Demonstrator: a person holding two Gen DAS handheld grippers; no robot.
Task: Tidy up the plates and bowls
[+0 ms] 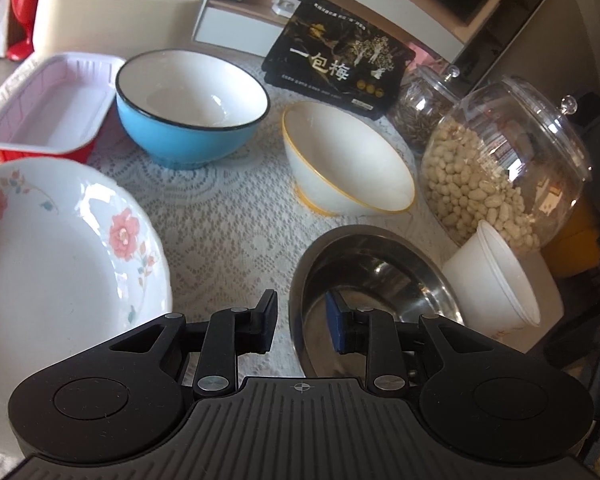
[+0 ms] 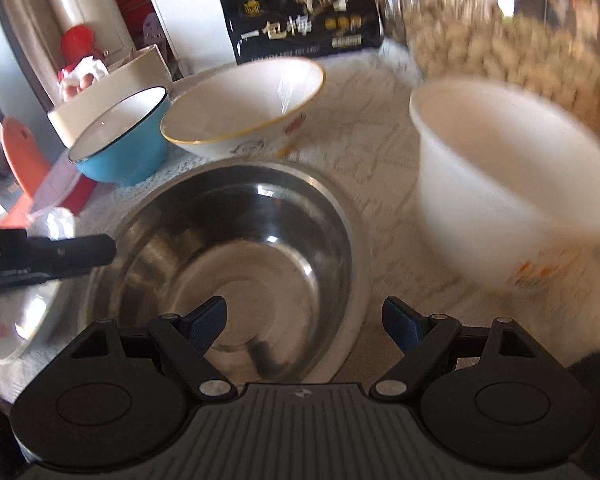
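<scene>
A steel bowl (image 1: pixel 380 280) (image 2: pixel 236 256) sits on the lace tablecloth at the near right. My left gripper (image 1: pixel 302 322) straddles the bowl's left rim with its jaws apart, one finger inside and one outside. My right gripper (image 2: pixel 304 320) is open, its left finger over the bowl's near rim and its right finger outside. A flowered white plate (image 1: pixel 52 264) lies at left. A blue bowl (image 1: pixel 192 108) (image 2: pixel 124 140) and a yellow-rimmed white bowl (image 1: pixel 348 160) (image 2: pixel 244 108) stand behind. A white plastic bowl (image 1: pixel 500 280) (image 2: pixel 508 184) stands at right.
A red-and-white tray (image 1: pixel 48 104) lies at the back left. A black snack box (image 1: pixel 340 64) (image 2: pixel 304 16) and a peanut jar (image 1: pixel 500 164) (image 2: pixel 512 28) stand at the back right, with a second jar (image 1: pixel 420 100) behind. A beige container (image 1: pixel 112 20) stands at the far left.
</scene>
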